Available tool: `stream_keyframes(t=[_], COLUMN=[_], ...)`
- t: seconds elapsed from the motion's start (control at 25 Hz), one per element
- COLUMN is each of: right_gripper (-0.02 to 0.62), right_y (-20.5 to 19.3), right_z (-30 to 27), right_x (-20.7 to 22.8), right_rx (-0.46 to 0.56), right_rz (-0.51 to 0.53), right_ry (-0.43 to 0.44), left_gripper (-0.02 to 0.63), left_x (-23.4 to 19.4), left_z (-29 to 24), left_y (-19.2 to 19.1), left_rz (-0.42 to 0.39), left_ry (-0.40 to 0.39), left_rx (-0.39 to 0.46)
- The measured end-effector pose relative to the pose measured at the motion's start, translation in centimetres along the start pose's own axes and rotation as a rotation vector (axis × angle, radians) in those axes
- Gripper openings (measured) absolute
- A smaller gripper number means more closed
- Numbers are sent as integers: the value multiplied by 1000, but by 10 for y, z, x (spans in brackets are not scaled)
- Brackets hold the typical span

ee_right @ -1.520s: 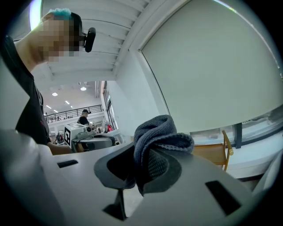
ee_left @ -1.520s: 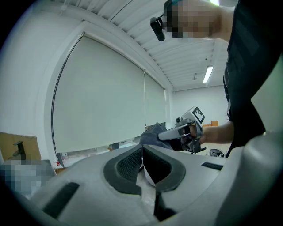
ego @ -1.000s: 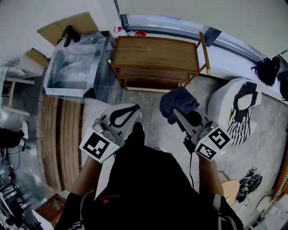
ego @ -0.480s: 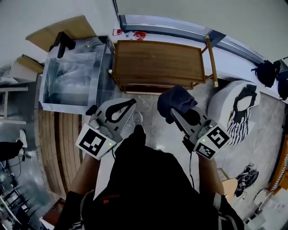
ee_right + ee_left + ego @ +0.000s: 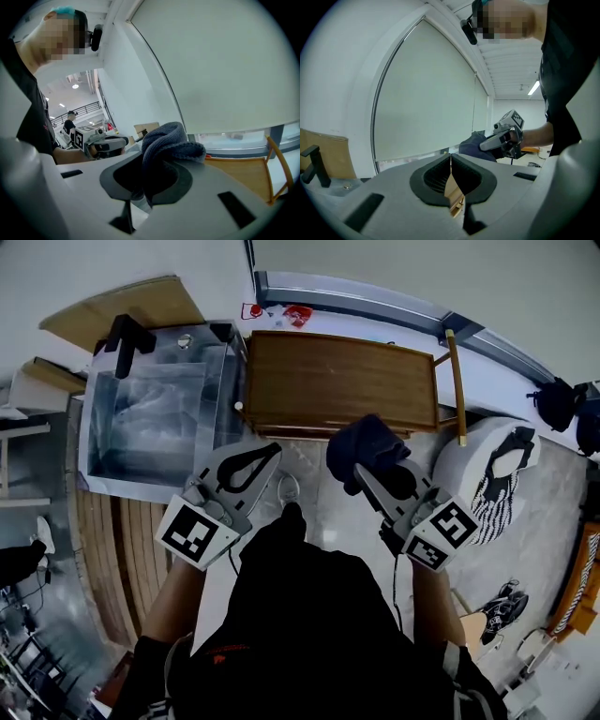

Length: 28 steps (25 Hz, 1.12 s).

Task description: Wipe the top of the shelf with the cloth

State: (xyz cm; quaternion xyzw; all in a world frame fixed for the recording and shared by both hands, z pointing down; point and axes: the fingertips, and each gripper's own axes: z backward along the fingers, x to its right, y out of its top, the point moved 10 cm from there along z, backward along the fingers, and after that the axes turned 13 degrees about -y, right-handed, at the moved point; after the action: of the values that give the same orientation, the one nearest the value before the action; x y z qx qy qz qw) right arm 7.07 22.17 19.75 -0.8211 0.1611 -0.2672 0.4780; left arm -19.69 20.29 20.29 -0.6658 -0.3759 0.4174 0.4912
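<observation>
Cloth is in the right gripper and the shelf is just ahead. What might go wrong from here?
1. The cloth sits bunched in a wad in the right gripper. It may wipe only a narrow strip of the shelf top, or pull loose under drag.
2. A raised rail stands at the shelf's right end. A wide sweep could knock the gripper against it.

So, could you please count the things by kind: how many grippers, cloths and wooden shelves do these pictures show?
grippers: 2 (left gripper, right gripper)
dark blue cloth: 1
wooden shelf: 1
total: 4
</observation>
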Motion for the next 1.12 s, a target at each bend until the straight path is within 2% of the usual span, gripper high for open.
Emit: stream_keyframes(t=[0.24, 0.48, 1.12], right_gripper=[49, 49, 49], right_y=[18, 28, 46], right_z=[-44, -68, -106], right_x=[11, 23, 31], right_rx=[-9, -17, -47], right_rz=[-5, -11, 1], right_ry=[-17, -38, -21], left_gripper=[21, 21, 21], left_x=[-49, -80, -111], left_z=[-4, -11, -3], left_y=[2, 8, 11], left_rz=[17, 16, 28], left_ry=[-26, -48, -10], left_rx=[-3, -4, 5])
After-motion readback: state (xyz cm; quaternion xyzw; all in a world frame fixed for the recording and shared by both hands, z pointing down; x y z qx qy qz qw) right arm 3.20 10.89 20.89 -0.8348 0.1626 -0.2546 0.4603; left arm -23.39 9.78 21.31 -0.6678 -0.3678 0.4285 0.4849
